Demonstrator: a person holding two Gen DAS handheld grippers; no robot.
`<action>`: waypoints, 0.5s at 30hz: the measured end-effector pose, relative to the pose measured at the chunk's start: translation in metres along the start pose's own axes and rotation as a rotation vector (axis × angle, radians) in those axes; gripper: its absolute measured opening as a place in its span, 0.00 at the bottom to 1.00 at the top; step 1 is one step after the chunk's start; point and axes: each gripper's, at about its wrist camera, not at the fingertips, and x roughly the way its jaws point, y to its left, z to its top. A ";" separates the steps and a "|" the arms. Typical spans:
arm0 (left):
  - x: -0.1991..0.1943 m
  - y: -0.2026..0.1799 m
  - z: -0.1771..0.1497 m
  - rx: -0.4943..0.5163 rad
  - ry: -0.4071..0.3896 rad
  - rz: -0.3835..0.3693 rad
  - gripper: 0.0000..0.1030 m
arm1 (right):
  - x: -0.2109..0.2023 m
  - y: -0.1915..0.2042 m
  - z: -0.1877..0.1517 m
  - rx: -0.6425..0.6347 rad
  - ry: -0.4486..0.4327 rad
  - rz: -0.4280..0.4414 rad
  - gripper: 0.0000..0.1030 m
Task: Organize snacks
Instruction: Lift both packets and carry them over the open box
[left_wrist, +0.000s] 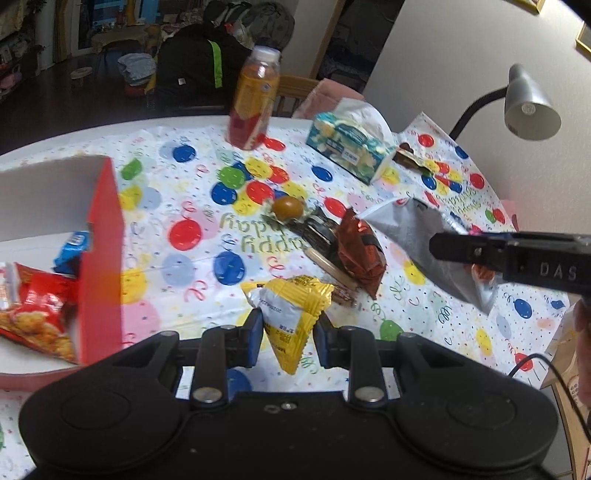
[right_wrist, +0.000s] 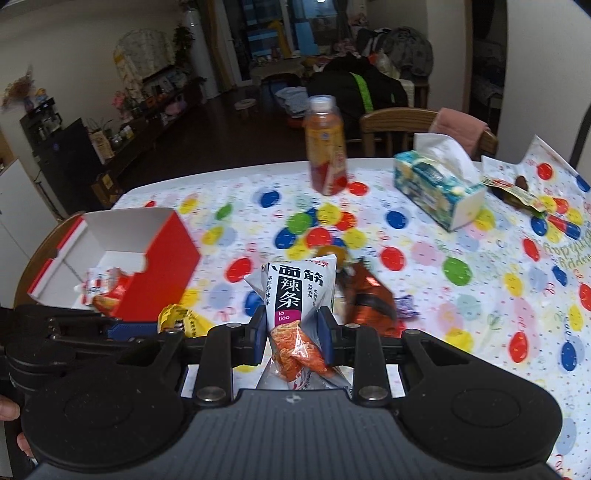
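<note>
The left gripper's (left_wrist: 288, 332) fingers clench a yellow snack packet (left_wrist: 291, 317); the right gripper's (right_wrist: 292, 338) pinch a grey spicy-strip pouch (right_wrist: 297, 306). Both hang above the tablecloth (left_wrist: 443, 328), right of the red box (left_wrist: 99, 258) holding a red chip bag (left_wrist: 37, 310). Beyond lies a brown packet (left_wrist: 360, 254).

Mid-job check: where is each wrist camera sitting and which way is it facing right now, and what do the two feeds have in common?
Left wrist: on the left gripper, angled down across the table; jaws shut on a yellow packet; the right gripper enters from the right edge.
Right wrist: on the right gripper, angled down; jaws shut on a silver snack bag; the left gripper and a hand show at the left.
Shared: red box, juice bottle, tissue box, brown packet.
</note>
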 end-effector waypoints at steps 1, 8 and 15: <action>-0.004 0.003 0.000 -0.003 -0.006 -0.001 0.25 | 0.000 0.007 0.000 -0.007 -0.002 0.005 0.27; -0.034 0.034 0.003 -0.034 -0.043 0.010 0.25 | 0.004 0.061 0.006 -0.058 -0.010 0.049 0.27; -0.061 0.071 0.005 -0.052 -0.078 0.035 0.25 | 0.018 0.112 0.012 -0.105 -0.014 0.090 0.27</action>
